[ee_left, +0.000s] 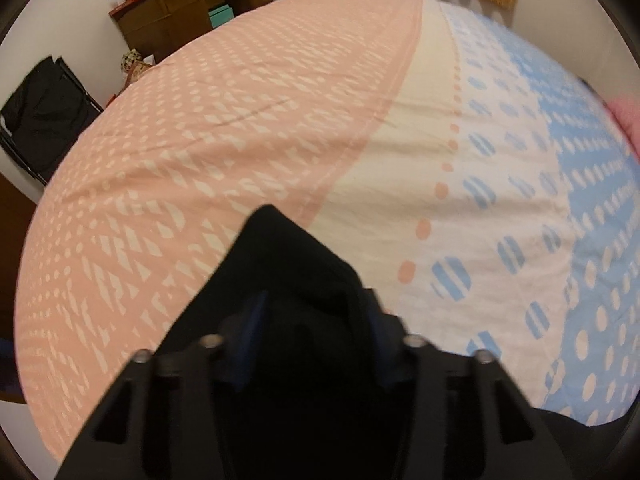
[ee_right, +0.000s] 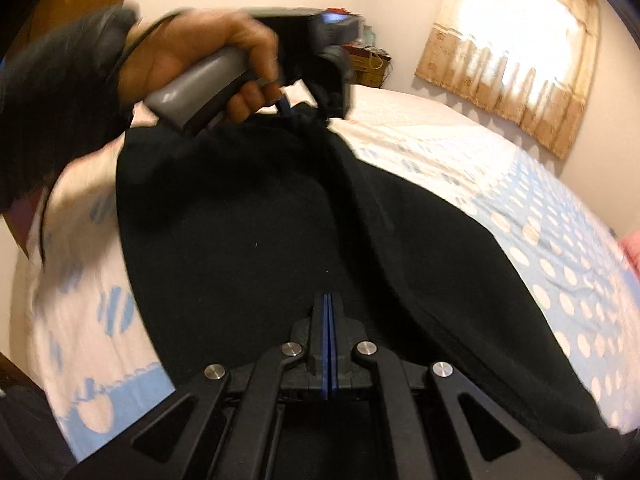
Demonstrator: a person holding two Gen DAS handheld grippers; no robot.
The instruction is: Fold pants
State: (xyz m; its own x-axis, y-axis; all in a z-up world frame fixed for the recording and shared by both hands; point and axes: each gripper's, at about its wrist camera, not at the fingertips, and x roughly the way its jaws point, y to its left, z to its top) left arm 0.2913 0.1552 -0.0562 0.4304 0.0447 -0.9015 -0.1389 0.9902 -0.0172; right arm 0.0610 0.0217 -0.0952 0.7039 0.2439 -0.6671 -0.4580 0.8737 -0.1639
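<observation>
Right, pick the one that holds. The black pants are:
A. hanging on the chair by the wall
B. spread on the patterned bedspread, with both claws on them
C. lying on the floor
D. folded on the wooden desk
B: the black pants lie across the bedspread, with the right claw and left claw both shut on the fabric.

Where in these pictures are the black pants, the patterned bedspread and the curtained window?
Black pants point(ee_right: 248, 240): right wrist view, on the broad flat middle of the cloth.
Patterned bedspread point(ee_left: 248, 120): left wrist view, on its pink part.
Curtained window point(ee_right: 516, 36): right wrist view, on the bright middle of the curtain.
</observation>
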